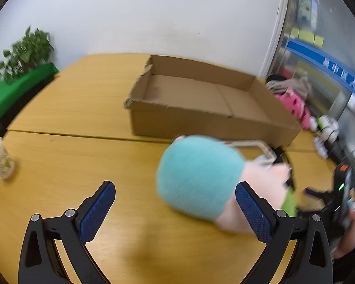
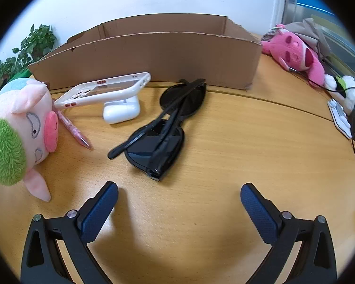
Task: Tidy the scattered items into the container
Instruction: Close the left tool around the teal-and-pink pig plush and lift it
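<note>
We see a brown cardboard box [image 2: 153,54], black sunglasses [image 2: 163,130], a white earbud case [image 2: 122,112], a pink pen [image 2: 74,132], and a pale pink pig plush [image 2: 23,130] with teal and green parts. Our grippers carry dark blue dotted pads [image 2: 99,213].

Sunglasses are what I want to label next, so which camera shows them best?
The right wrist view: the black sunglasses lie folded and sharp on the table, ahead of the open right gripper. In the left wrist view the plush pig hides them.

Folded black sunglasses [image 2: 163,127], pig plush [image 2: 19,130], phone case [image 2: 104,90], earbud case [image 2: 122,111] and pen [image 2: 74,130] lie before the empty cardboard box [image 2: 153,56].
</note>
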`<state>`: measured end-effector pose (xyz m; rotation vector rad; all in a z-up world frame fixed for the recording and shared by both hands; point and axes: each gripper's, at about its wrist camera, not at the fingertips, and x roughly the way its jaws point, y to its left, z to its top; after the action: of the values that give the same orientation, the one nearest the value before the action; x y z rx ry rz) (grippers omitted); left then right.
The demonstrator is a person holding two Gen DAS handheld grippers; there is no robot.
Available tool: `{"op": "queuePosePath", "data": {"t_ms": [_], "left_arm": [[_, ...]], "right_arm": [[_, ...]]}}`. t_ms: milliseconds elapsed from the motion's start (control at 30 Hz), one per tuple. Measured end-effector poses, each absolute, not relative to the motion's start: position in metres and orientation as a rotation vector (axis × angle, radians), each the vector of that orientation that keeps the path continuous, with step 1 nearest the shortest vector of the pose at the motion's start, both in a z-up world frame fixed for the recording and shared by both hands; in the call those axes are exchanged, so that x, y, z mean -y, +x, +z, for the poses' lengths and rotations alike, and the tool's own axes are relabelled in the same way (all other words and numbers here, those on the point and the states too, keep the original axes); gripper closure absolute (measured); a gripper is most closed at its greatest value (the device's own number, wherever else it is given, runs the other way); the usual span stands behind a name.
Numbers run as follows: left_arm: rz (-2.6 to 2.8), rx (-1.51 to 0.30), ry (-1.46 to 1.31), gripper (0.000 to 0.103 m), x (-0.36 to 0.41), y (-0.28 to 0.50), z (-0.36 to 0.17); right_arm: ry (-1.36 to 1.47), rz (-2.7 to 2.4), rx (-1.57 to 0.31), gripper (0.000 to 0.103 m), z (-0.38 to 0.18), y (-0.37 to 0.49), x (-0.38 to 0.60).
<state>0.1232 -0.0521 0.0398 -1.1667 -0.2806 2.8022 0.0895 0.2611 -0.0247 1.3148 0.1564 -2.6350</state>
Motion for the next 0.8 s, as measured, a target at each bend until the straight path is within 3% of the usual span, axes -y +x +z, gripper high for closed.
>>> {"op": "queuePosePath", "data": {"t_ms": [200,267,433,533,700,800], "left_arm": [[2.654,0.566,-1.276,0.001,0.058,0.080,0.013],[2.566,0.657,-1.273,0.011,0.057,0.070,0.005],[2.541,0.575,-1.294,0.016,0.042,0.070,0.008],[2.531,0.551,-1.307,0.018,0.040,0.074,0.010],[2.523,0.542,-1.303,0.019,0.041,0.074,0.009],[2.512,0.550,-1.302,0.019,0.043,0.074,0.006]], "right_arm": [[1.297,-2.597,-0.184,0.000,-0.025,0.096,-0.260],[1.289,-2.580,-0.199,0.000,-0.025,0.102,-0.261],[1.283,-2.535,-0.199,0.001,-0.022,0.117,-0.261],[1.156,-2.492,-0.147,0.002,0.009,0.129,-0.250],[0.847,-2.362,-0.324,0.001,0.067,0.151,-0.182],[0.908,-2.274,-0.382,0.002,0.056,0.133,-0.136]]}}
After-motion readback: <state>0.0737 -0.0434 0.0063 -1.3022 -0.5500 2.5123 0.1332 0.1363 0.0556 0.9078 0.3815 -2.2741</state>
